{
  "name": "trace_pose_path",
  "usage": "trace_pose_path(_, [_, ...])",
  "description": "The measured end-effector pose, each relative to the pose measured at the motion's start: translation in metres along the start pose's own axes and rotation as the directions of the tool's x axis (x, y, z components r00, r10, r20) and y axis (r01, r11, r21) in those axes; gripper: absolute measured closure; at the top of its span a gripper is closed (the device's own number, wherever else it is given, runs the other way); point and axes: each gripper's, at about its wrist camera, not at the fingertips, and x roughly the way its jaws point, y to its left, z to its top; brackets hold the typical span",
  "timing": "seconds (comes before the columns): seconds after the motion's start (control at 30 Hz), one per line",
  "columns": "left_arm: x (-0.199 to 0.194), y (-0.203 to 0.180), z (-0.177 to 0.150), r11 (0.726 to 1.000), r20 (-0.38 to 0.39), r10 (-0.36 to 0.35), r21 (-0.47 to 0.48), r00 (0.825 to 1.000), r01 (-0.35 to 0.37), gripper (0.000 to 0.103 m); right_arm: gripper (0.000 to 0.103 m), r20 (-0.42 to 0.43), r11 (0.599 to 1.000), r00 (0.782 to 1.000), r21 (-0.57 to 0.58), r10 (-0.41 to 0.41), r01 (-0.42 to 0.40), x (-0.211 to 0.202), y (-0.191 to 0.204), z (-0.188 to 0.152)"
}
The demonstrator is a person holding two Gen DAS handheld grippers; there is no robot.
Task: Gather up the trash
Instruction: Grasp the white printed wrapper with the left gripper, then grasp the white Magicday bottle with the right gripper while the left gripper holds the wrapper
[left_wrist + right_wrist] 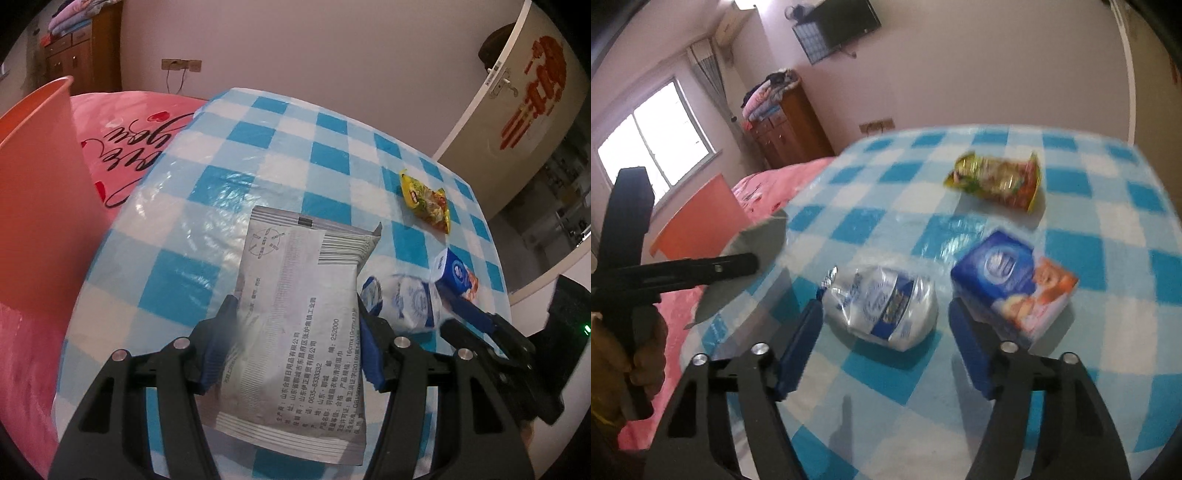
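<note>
Our left gripper [295, 332] pinches the light, floppy grey wipes packet [299, 325] mid-body, while our right gripper [882, 350] gapes around the soft, crinkly white plastic bag [886, 306].

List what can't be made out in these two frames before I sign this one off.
- Orange bin: inside hidden by its own wall and cut by the frame edge, both views.
- Grey packet: front side faces away, left wrist view.
- White crumpled bag: print blurred, right wrist view; whether the right gripper touches it is unclear.
- Left gripper: pad contact blurred.
</note>
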Motion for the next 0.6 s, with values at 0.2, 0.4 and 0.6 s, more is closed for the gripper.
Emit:
trace_pose_path(0.2, [-0.008, -0.002, -0.009, 1.0, 0.006, 0.007, 0.008, 1.0, -0.007, 0.042, 0.037, -0.051, 0.997, 0.996, -0.006, 0.071, -0.072, 0.011, 0.004, -0.005])
trace_pose_path(0.4, [-0.012, -0.005, -0.012, 1.0, 0.005, 0.022, 0.013, 1.0, -0.022, 0.042, 0.037, -0.118, 0.978, 0.974, -0.055, 0.191, -0.199, 0.017, 0.028, -0.012])
trace_pose_path(0.6, [-0.017, 0.003, -0.011, 0.998, -0.005, 0.059, -0.002, 0.998, -0.059, 0.042, 0.037, -0.144, 0.924, 0.924, -0.098, 0.354, -0.37, 0.01, 0.047, -0.012])
